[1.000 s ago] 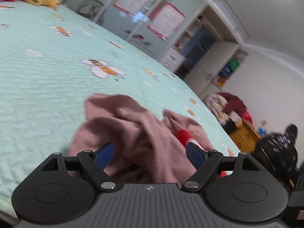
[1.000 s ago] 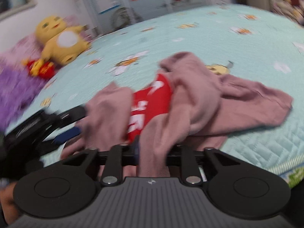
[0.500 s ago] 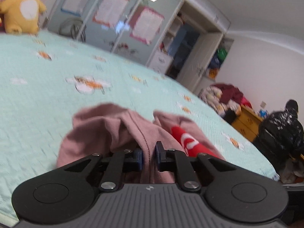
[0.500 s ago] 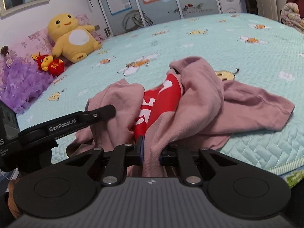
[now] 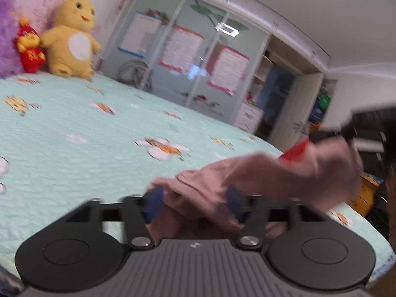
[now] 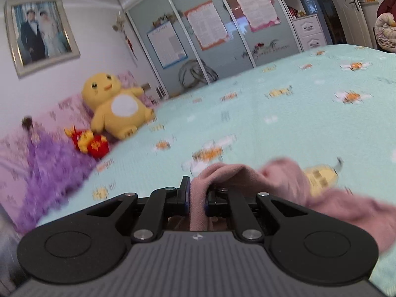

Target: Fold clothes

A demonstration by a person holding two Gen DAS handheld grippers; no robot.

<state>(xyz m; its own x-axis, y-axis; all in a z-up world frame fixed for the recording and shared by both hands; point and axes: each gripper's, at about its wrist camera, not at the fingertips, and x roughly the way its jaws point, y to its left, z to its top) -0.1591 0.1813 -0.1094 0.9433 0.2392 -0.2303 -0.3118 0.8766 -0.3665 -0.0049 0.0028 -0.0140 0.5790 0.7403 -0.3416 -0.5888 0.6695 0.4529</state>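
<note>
The pink garment [image 6: 250, 180], low in both frames over the bed [image 6: 284, 113], is pinched in the closed right gripper [image 6: 197, 198]. The left gripper [image 5: 193, 201], whose jaws have just been opening, is spread with cloth lying loose between. Spreading seems in hand; a fresh left grip is judged necessary next.

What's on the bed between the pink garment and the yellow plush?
Nothing: in the right wrist view, only bare mint bedspread with flower prints lies between the pink garment and the yellow plush. The left wrist view shows the same.
</note>
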